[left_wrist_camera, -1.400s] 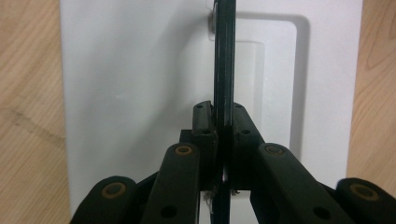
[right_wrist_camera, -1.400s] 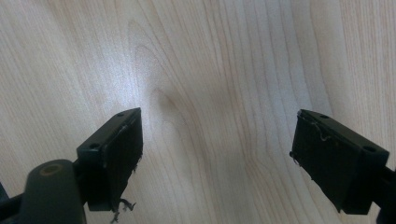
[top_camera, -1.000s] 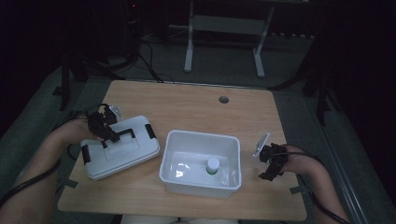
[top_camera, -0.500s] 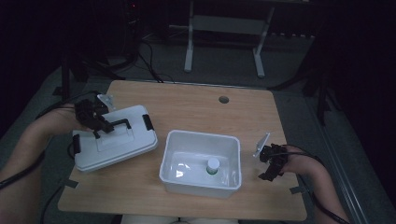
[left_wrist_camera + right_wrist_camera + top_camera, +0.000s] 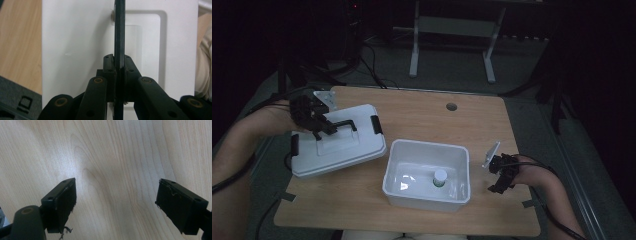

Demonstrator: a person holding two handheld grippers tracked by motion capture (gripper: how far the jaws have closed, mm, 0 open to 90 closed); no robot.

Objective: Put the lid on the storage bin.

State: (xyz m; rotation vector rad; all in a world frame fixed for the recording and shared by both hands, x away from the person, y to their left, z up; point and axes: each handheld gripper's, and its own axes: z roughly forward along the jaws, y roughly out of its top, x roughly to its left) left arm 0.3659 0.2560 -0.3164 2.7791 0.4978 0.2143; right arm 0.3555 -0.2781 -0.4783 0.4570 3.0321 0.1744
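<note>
Lid (image 5: 337, 145): gripped by its black handle (image 5: 343, 123) in the left tool (image 5: 319, 127), jaws clamped together.
Right tool (image 5: 503, 175): jaws apart, nothing held.
Risk: lid may tilt and slip, since only the thin handle is pinched.

The high view looks forward and down on the whole counter (image 5: 412, 105) from above the person's side. The left gripper view sits very close above the white lid (image 5: 75, 37), facing down along its tongs; both views share that lid (image 5: 337, 150). The right gripper view faces bare counter (image 5: 112, 157) from nearby.
</note>
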